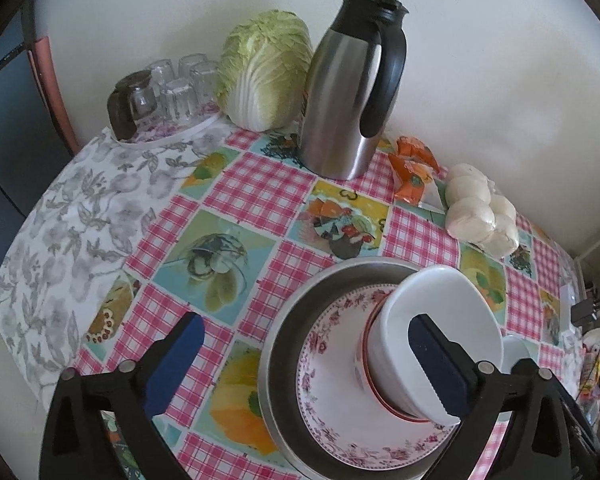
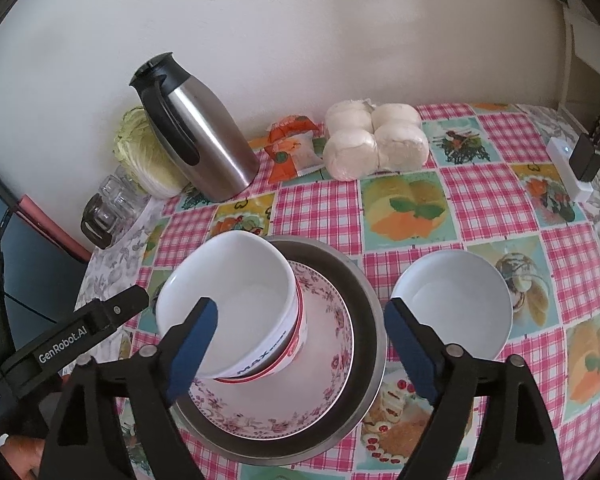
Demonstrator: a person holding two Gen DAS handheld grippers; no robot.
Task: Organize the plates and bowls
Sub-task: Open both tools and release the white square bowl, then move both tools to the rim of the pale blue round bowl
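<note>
Two grippers (image 1: 304, 364) (image 2: 300, 344), two bowls (image 2: 236, 300) (image 2: 452, 304), two plates (image 2: 324, 360) (image 2: 364, 320)

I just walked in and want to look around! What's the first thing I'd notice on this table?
Probably the stack in the middle: a white bowl tilted on a flowery plate, inside a metal pan. Another white bowl sits alone to its right. At the back by the wall stand a shiny steel jug, a pale cabbage and a bag of white buns, all on a bright pink checked cloth.
</note>
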